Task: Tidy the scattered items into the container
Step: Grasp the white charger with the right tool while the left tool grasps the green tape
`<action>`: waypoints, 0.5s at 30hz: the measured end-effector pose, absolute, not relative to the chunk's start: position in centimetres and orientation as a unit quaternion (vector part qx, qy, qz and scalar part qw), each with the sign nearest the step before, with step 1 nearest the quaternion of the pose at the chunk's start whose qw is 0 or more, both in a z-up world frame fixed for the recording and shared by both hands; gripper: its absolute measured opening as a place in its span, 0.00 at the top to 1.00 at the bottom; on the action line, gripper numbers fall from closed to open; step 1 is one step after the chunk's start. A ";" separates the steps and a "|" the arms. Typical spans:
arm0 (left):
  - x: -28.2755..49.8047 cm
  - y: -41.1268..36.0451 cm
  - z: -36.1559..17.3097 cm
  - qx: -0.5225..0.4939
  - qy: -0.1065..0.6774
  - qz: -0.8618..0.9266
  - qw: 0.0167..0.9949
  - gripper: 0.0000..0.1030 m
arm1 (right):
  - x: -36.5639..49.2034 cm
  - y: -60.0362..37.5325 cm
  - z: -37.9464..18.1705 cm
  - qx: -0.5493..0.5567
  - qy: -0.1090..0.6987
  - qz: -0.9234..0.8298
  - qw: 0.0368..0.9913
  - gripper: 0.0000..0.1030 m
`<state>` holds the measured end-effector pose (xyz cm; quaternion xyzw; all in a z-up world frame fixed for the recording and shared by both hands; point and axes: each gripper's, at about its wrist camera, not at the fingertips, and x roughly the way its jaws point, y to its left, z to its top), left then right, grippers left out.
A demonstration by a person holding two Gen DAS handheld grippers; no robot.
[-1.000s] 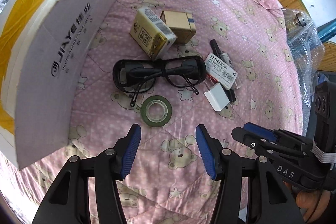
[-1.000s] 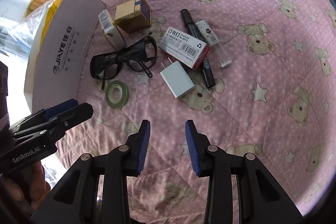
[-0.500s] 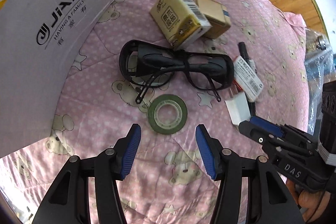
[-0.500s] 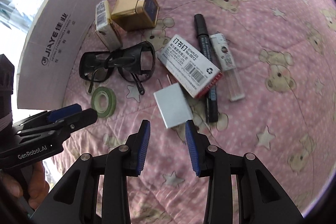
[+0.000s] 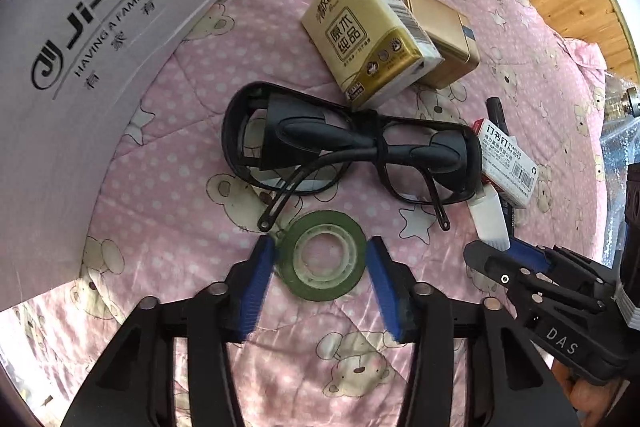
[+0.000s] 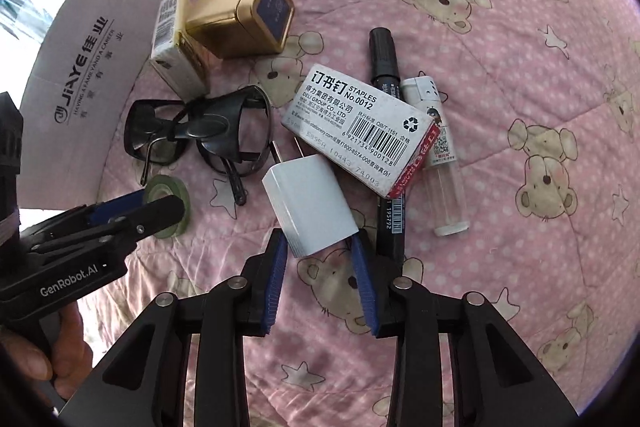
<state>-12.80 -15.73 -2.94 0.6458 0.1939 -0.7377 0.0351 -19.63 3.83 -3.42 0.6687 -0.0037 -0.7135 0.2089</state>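
My left gripper (image 5: 320, 267) fingers spread open either side of green tape roll (image 5: 322, 261), just below the black glasses (image 5: 348, 147). Right gripper (image 6: 320, 263) fingers open around white charger (image 6: 308, 205), right of glasses.

Pink bear-print quilt (image 6: 500, 27) carrying a cardboard box flap (image 5: 100, 39) at far left, tissue pack (image 5: 368, 31), gold box (image 6: 240, 15), glasses (image 5: 344, 147), tape roll (image 5: 322, 261), charger (image 6: 308, 205), staples box (image 6: 360, 123), marker (image 6: 386, 67), clear tube (image 6: 440, 155).

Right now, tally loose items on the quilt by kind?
Boxes and packs: 3, staples box, gold tin, tissue pack
Pens and tubes: 2, marker, clear tube
Glasses: 1
Tape roll: 1
Charger: 1
Total: 8
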 end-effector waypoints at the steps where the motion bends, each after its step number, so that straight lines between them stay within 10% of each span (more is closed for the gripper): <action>1: -12.7 -15.9 -2.9 0.645 0.195 -0.738 0.036 0.54 | -19.7 4.0 -3.3 0.669 -0.010 -0.713 0.209 0.67; 10: -11.3 -17.3 -0.6 0.632 0.217 -0.743 0.038 0.54 | -19.9 4.7 -1.5 0.667 -0.038 -0.708 0.227 0.85; 15: -11.1 -16.8 -0.3 0.633 0.215 -0.743 0.035 0.54 | -20.1 4.5 -2.0 0.668 -0.029 -0.709 0.226 0.78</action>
